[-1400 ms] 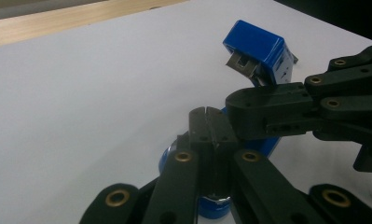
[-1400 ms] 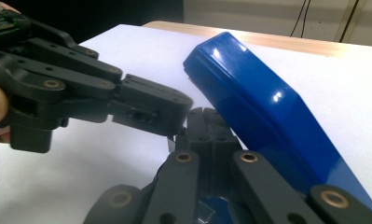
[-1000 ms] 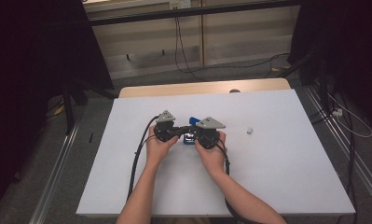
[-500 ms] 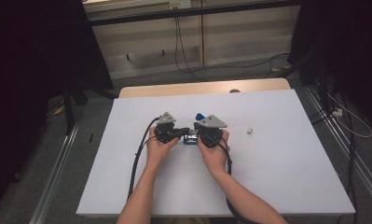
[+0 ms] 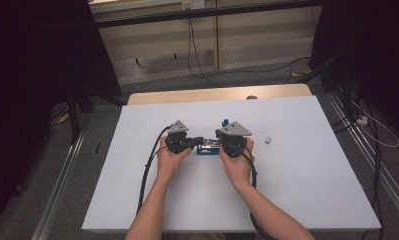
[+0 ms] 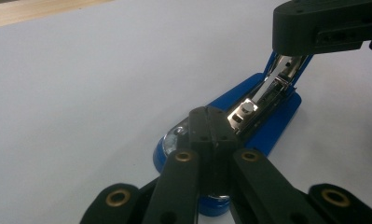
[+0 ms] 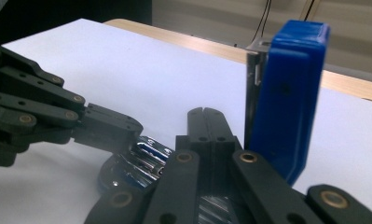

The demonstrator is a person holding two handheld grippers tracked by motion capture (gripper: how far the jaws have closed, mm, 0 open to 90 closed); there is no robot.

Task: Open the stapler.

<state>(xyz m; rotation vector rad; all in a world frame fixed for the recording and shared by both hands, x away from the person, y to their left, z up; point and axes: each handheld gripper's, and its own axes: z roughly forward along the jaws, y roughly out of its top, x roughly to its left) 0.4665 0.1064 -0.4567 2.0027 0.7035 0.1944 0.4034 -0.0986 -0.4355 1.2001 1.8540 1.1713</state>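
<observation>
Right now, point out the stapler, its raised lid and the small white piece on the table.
stapler [image 6: 272,122]: left gripper view, on its blue base.
lid [image 7: 286,98]: right gripper view, on the blue upright cover.
white piece [image 5: 268,139]: high view, on its middle, right of the right gripper [image 5: 226,146].

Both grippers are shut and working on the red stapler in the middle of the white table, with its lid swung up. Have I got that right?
Not quite: the stapler is blue, not red, as the left gripper view shows. The rest holds: the left gripper and right gripper are shut at the stapler, mid-table, and the right gripper view shows its lid swung up.
</observation>
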